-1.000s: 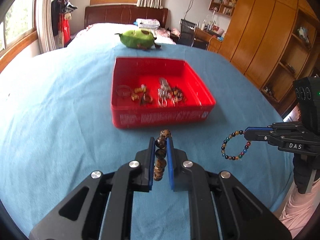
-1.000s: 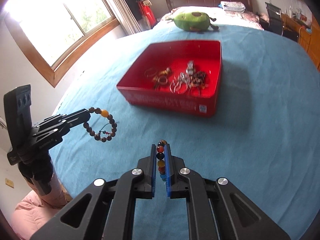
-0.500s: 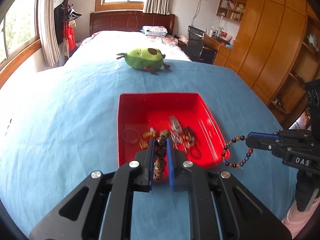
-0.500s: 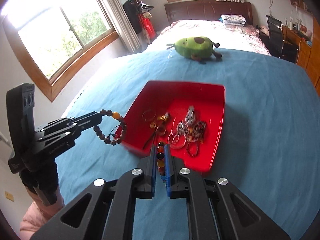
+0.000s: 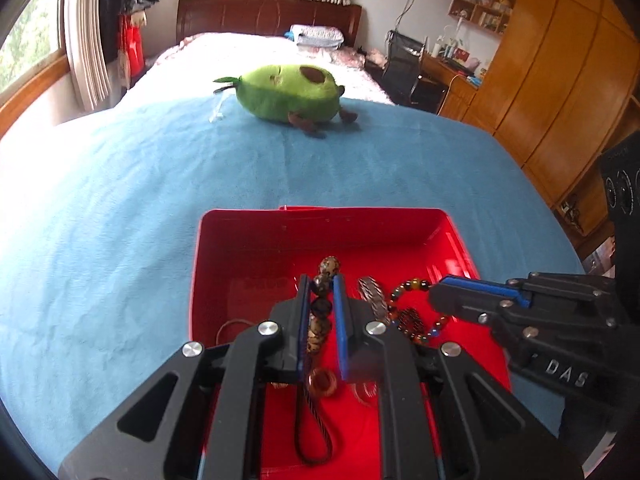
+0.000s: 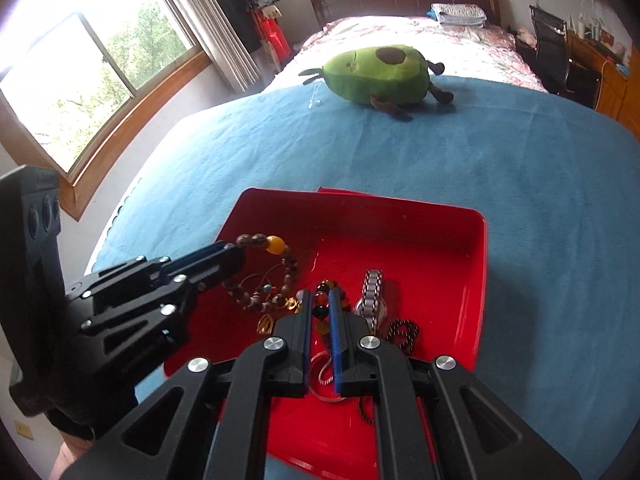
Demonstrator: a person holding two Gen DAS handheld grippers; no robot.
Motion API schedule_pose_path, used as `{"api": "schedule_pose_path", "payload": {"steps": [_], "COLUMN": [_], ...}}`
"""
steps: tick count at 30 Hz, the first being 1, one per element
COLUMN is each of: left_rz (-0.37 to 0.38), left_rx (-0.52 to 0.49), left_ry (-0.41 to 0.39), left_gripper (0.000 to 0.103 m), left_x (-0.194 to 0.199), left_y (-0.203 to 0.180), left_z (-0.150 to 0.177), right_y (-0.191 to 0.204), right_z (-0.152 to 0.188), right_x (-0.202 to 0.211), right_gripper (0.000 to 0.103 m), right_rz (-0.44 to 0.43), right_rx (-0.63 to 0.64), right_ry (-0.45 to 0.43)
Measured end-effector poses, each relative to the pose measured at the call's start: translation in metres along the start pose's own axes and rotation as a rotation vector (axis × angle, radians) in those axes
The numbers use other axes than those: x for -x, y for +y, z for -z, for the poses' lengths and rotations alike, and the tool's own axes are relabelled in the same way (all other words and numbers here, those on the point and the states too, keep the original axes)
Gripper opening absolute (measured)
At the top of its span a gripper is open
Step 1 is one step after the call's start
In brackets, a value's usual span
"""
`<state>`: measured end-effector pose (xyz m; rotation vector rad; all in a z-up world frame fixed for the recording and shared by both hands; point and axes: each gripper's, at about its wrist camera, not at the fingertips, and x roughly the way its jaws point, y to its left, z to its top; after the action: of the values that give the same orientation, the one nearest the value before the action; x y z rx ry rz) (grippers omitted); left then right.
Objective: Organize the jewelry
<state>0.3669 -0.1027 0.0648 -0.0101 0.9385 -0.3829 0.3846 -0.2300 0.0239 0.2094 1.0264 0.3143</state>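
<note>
Blue bedspread [image 5: 120, 200] fills most of both views, with one red tray [image 6: 478, 280] sitting on it right under the two grippers. Nearest the lens, the left gripper [image 5: 322, 280] is pinched on one brown bead bracelet [image 5: 320, 308], which stands up between its blue pads and hangs over the tray's left half. The right gripper [image 6: 320, 294] is clamped on one multicolour bead bracelet [image 6: 322, 312], held over the middle of the tray. So that's two bracelets up in the air, one per claw.

Down in the tray I can count one silver watch [image 6: 372, 300], one dark twisted cord loop [image 5: 314, 424] and one black patterned band [image 6: 404, 332], plus a few rings and hoops too tangled to count.

Further off, one green avocado plush [image 5: 290, 94] lies on the spread. Behind it are one wooden headboard [image 5: 268, 16] and one black chair [image 6: 554, 52] by the desk.
</note>
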Motion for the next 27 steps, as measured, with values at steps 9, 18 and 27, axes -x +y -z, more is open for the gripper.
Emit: {"api": "schedule_pose_path", "payload": {"steps": [9, 18, 27], "left_rz": [-0.02, -0.006, -0.046], "left_rx": [0.014, 0.009, -0.001], "left_ry": [0.053, -0.011, -0.104], "left_gripper": [0.011, 0.039, 0.067], "left_x": [-0.041, -0.014, 0.043], "left_y": [0.012, 0.014, 0.014], "left_z": [-0.006, 0.0, 0.029], "right_y": [-0.016, -0.025, -0.008], "right_z": [-0.016, 0.002, 0.043], "right_x": [-0.04, -0.008, 0.049], "right_gripper": [0.015, 0.037, 0.079], "right_rz": [0.025, 0.13, 0.194], "right_rx": [-0.02, -0.005, 0.053], "right_ry": [0.041, -0.048, -0.2]}}
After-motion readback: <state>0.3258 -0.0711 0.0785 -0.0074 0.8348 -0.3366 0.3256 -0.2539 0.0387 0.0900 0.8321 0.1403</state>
